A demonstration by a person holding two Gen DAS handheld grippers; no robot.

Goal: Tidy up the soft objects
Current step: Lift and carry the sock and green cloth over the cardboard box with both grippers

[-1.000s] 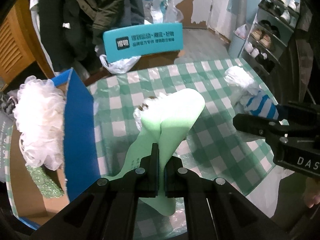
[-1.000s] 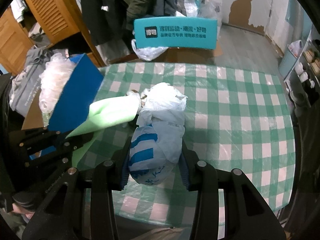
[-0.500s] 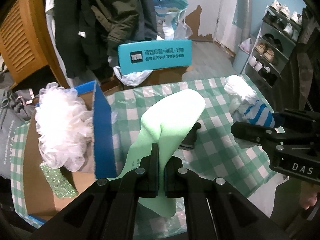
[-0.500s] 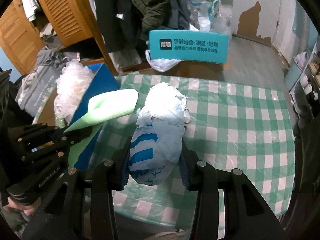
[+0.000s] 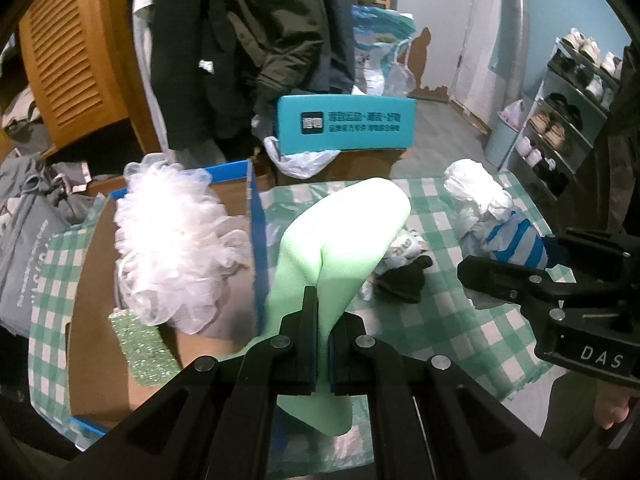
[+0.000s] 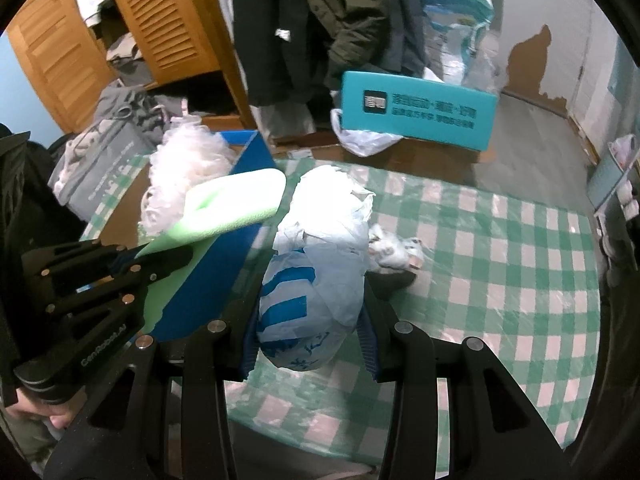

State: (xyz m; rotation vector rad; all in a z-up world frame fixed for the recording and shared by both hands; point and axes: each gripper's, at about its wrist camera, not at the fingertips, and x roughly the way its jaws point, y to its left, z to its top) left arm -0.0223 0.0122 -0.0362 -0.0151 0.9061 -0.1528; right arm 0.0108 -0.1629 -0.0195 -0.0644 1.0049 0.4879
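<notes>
My left gripper (image 5: 323, 322) is shut on a light green foam sheet (image 5: 340, 236), which hangs folded above the blue wall of a cardboard box (image 5: 256, 216); the right wrist view shows that green foam sheet (image 6: 232, 204) over the box edge (image 6: 224, 272). My right gripper (image 6: 310, 336) is shut on a white and blue plastic bag bundle (image 6: 316, 272), lifted off the table; the bag bundle (image 5: 492, 220) also shows in the left view. Inside the box lie a white mesh bath pouf (image 5: 172, 240) and a green glitter sponge (image 5: 140, 344).
A green checked tablecloth (image 6: 500, 260) covers the table. A small patterned white item and a dark soft item (image 5: 402, 276) lie on it between the two grippers. A teal box (image 6: 416, 110) and hanging coats (image 6: 320, 20) stand behind the table, a shoe rack (image 5: 568, 120) at right.
Both grippers have risen and shifted left toward the box with their loads. The foam sheet has come off the tablecloth, uncovering the small items beneath it.
</notes>
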